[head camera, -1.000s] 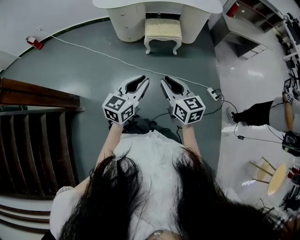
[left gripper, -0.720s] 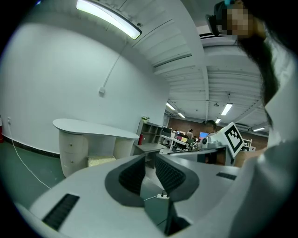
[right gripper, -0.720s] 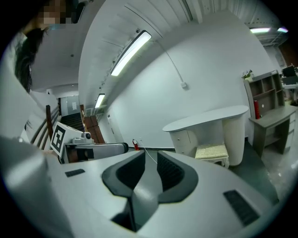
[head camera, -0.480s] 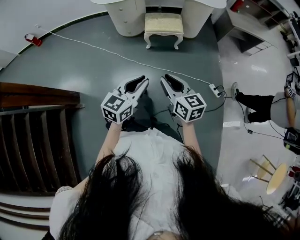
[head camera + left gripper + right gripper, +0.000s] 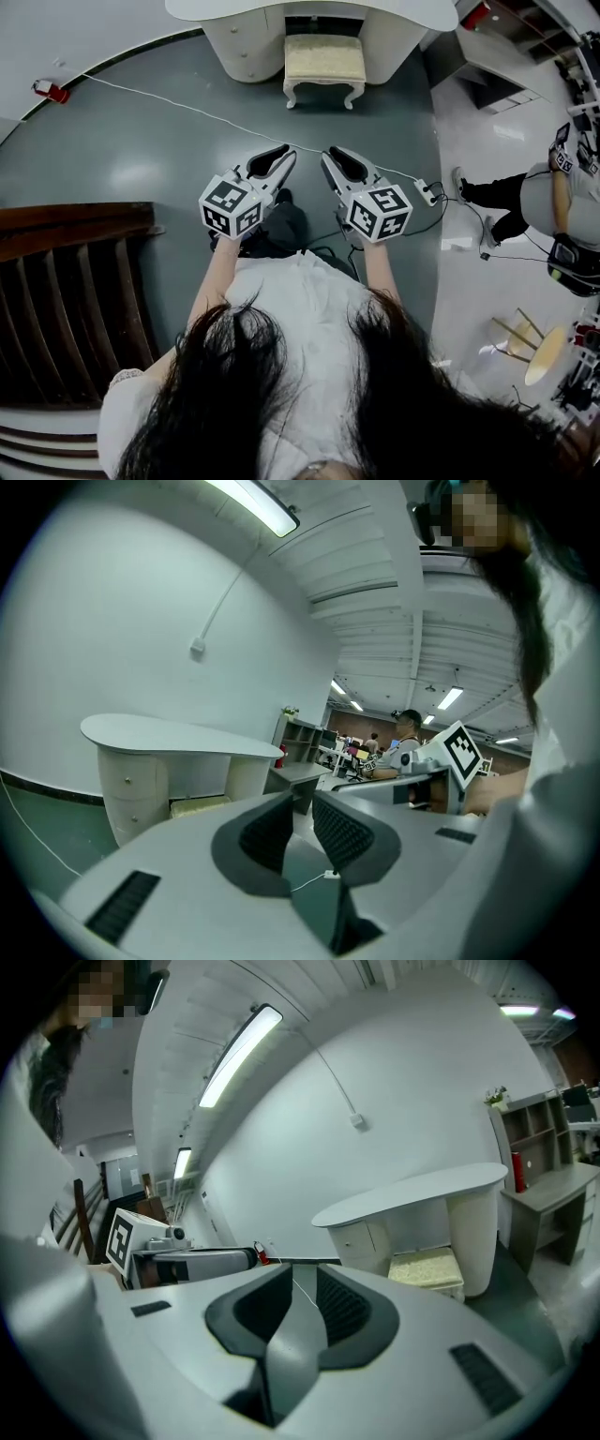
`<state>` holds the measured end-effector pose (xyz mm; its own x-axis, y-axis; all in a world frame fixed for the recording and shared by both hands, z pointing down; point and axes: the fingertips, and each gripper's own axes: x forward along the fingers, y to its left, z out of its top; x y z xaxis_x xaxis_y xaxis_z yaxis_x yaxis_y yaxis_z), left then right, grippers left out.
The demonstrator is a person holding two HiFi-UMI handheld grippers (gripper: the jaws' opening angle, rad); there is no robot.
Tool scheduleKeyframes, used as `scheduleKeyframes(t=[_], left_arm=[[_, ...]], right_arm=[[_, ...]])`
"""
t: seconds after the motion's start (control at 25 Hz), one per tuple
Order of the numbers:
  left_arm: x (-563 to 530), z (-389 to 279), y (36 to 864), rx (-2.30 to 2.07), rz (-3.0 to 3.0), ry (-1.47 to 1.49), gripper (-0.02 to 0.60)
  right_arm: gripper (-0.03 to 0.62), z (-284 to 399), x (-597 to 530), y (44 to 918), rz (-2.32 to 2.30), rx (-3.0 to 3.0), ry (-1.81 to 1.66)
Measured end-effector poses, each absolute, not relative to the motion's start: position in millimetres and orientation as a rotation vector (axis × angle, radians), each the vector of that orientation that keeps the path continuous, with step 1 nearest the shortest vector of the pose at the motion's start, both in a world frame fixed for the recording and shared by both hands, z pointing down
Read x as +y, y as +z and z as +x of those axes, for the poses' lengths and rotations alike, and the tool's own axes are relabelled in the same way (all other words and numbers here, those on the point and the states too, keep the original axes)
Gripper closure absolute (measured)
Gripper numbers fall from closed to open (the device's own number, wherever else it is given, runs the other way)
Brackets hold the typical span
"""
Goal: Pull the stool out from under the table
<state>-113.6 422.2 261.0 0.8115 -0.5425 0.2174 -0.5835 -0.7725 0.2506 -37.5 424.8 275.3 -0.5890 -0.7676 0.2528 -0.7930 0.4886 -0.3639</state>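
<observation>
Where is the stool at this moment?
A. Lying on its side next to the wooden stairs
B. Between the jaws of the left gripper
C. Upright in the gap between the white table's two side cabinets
C: the stool stands upright in the gap of the table, away from both grippers.

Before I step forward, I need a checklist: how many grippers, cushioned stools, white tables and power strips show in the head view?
Grippers: 2 (left gripper, right gripper)
Cushioned stool: 1
White table: 1
Power strip: 1
Total: 5
</observation>
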Motion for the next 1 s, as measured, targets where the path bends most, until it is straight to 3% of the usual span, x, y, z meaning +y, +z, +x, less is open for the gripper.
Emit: scheduleKeyframes(t=[0.4, 1.0], left_arm=[[301, -142, 259, -0.802, 2.699, 0.196, 0.506], [233, -134, 288, -0.768, 2.621, 0.249, 0.506]], right_arm=[[0.505, -62, 315, 280, 1.456, -2.599, 0.745], [0.504, -19, 268, 311, 1.555, -2.468, 0.861]])
